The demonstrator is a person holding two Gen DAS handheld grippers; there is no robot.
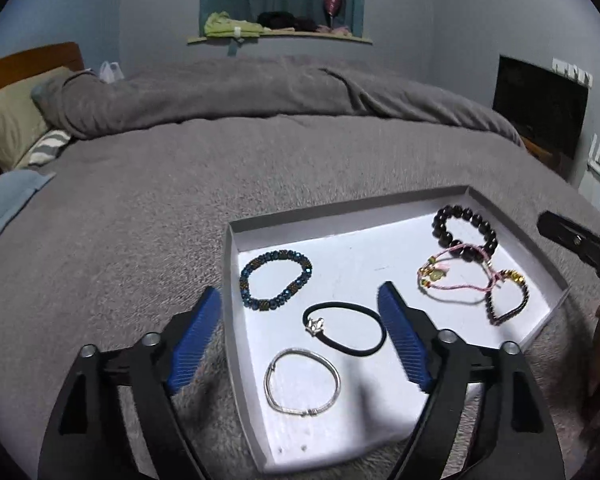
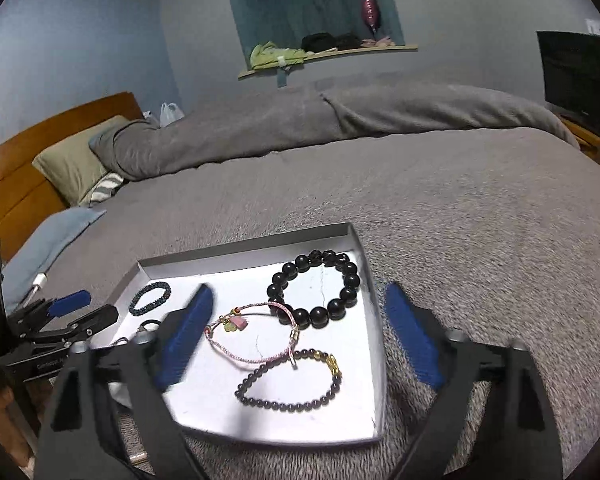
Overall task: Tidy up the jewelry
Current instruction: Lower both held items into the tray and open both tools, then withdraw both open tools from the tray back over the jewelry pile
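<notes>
Six bracelets lie flat in a shallow white tray (image 1: 236,280) on a grey bed: blue beads (image 1: 275,280), black band (image 1: 344,330), silver bangle (image 1: 302,380), black beads (image 2: 314,288), overlapping pink cord (image 2: 252,338), dark-and-gold strand (image 2: 290,378).

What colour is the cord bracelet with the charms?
Pink cord bracelet, clearest in the right wrist view.

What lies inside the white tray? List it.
Inside the white tray: blue beaded bracelet, black hair tie, silver bangle, large black bead bracelet, pink cord bracelet, dark small-bead bracelet. Gripper fingers cover some tray floor.
</notes>
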